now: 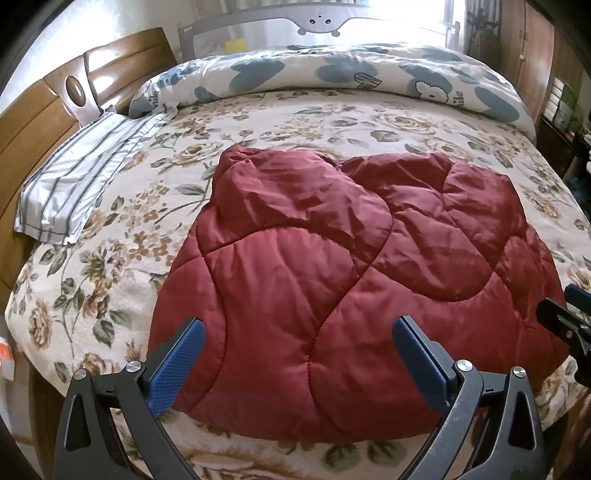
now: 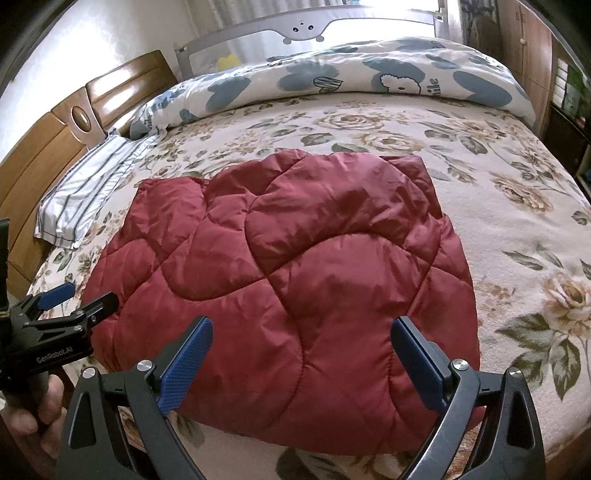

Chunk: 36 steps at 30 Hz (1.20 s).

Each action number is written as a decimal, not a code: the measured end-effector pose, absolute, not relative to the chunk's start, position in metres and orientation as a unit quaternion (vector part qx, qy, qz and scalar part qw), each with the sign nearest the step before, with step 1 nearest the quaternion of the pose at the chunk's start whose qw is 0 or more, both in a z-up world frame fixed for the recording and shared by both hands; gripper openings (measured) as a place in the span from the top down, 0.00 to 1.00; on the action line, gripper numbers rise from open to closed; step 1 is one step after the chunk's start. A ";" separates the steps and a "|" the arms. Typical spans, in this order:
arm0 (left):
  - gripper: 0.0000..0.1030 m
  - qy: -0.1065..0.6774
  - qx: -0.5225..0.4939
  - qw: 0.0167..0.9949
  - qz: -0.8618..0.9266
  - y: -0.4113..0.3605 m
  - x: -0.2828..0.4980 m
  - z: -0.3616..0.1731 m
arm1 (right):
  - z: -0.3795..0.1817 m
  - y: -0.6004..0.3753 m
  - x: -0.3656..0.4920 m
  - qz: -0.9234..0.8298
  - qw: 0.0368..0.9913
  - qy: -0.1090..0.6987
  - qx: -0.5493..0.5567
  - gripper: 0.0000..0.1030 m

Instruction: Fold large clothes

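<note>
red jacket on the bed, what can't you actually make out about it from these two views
- Red jacket: its underside and any sleeves or zip, in both views; it lies bundled, outer quilting up.
- Its near hem, left wrist view: partly behind the left claw, which is open.
- Its near right corner, right wrist view: behind the open right claw.
- Window, left wrist view: blown out by glare.

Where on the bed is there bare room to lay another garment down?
Free: the floral sheet right of the red jacket, and the strip between jacket and rolled duvet. Tighter on the left, between jacket and striped pillow. The near edge is crowded by both hand-held grippers.
</note>
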<state>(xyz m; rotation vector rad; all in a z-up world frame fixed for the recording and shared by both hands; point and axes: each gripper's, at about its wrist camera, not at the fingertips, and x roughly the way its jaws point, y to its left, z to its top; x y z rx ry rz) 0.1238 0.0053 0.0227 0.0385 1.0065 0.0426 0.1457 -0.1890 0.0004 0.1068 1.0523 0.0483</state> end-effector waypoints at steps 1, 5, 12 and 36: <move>0.01 0.482 0.019 0.876 0.021 0.006 0.123 0.023 | 0.000 -0.189 0.145 0.023 0.863 0.502 0.051 0.05; 0.01 0.482 0.019 0.876 0.020 0.005 0.123 0.023 | 0.000 -0.189 0.146 0.023 0.863 0.502 0.051 0.05; 0.01 0.482 0.018 0.876 0.020 0.006 0.123 0.024 | 0.002 -0.190 0.145 0.023 0.863 0.503 0.052 0.05; 0.01 0.482 0.020 0.875 0.021 0.005 0.124 0.025 | 0.002 -0.191 0.146 0.023 0.863 0.502 0.052 0.05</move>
